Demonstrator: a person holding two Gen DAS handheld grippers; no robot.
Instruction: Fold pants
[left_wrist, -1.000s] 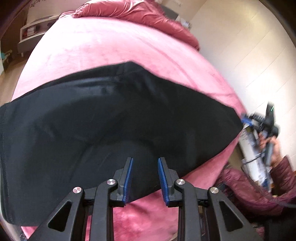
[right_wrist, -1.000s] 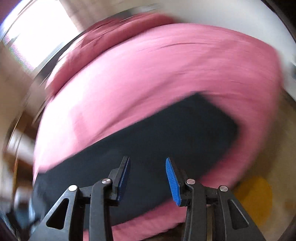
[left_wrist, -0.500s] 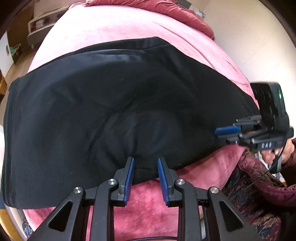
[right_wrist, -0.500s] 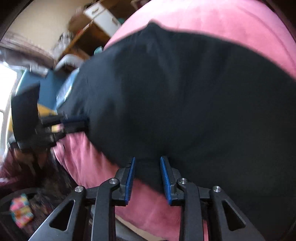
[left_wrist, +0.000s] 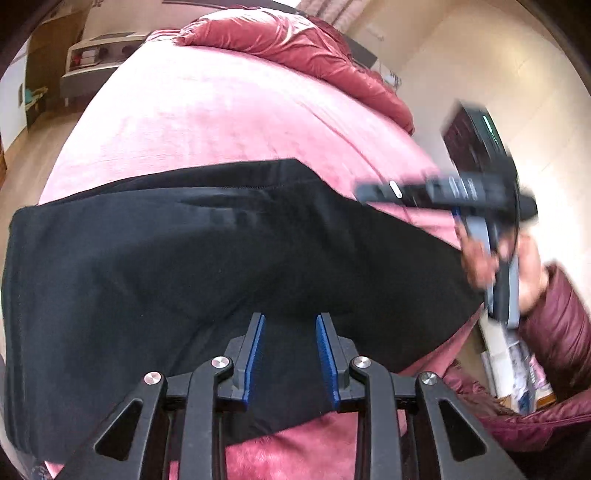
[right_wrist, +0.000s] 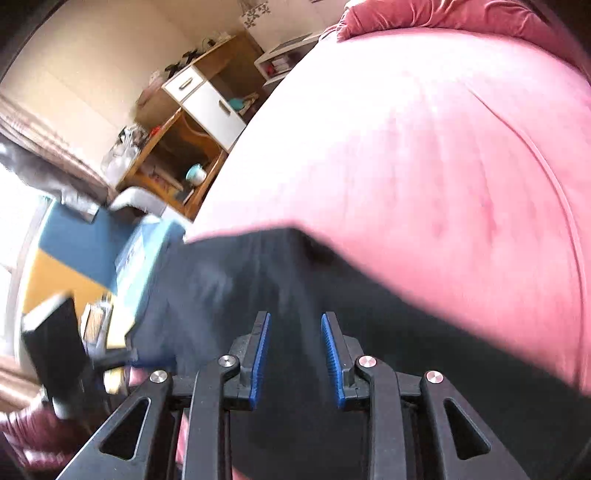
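Black pants (left_wrist: 184, 266) lie spread across the pink bed (left_wrist: 207, 118), long side running left to right. My left gripper (left_wrist: 289, 321) hovers over the pants' near edge, its blue pads a narrow gap apart with nothing pinched. The right gripper (left_wrist: 369, 192) shows blurred at the right, held by a hand (left_wrist: 480, 258) above the pants' far right part. In the right wrist view the right gripper (right_wrist: 295, 319) stands open over the dark cloth (right_wrist: 295, 273), close to a corner of the pants, and the left gripper (right_wrist: 140, 360) is a blur at lower left.
A crumpled red duvet (left_wrist: 295, 40) lies at the head of the bed. Wooden shelves with white drawers (right_wrist: 199, 99) stand beside the bed, next to a blue and yellow surface (right_wrist: 74, 240). A maroon sleeve (left_wrist: 554, 321) and boxes (left_wrist: 517, 369) are at the right.
The right gripper has swung from beyond the pants' right end to above the pants, rolling as it went, and its jaws have narrowed. The left gripper stays over the near edge.
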